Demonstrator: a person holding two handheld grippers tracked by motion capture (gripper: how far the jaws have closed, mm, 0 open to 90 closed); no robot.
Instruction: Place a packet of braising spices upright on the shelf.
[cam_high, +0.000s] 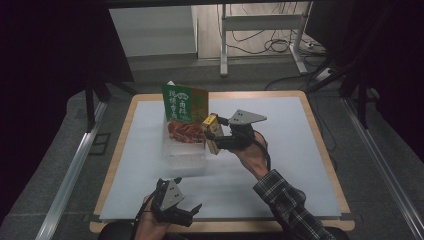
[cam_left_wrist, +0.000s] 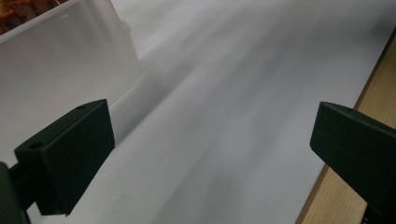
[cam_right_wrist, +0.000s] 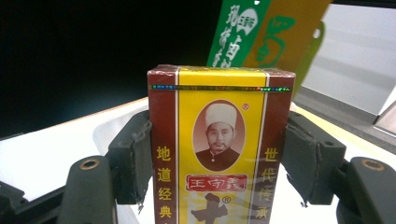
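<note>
high view: two hand-held grippers, one box, one bin, one green packet on one bench.

right hand-held gripper (cam_high: 216, 134) clamps the one yellow-and-red box (cam_high: 213, 132) by its two sides, holding it above the white mat (cam_high: 280, 150) just right of the clear bin (cam_high: 185, 150); in the right gripper view both pads press the box (cam_right_wrist: 220, 144) upright between them. one bin holds red-orange contents, and one green packet (cam_high: 184, 104) stands at its far end. left hand-held gripper (cam_high: 187, 197) sits at the near bench (cam_high: 320, 135) edge, its two jaws wide apart with nothing between them, well apart from the box; the left gripper view has the bin wall (cam_left_wrist: 60, 60) beside one jaw.
</note>
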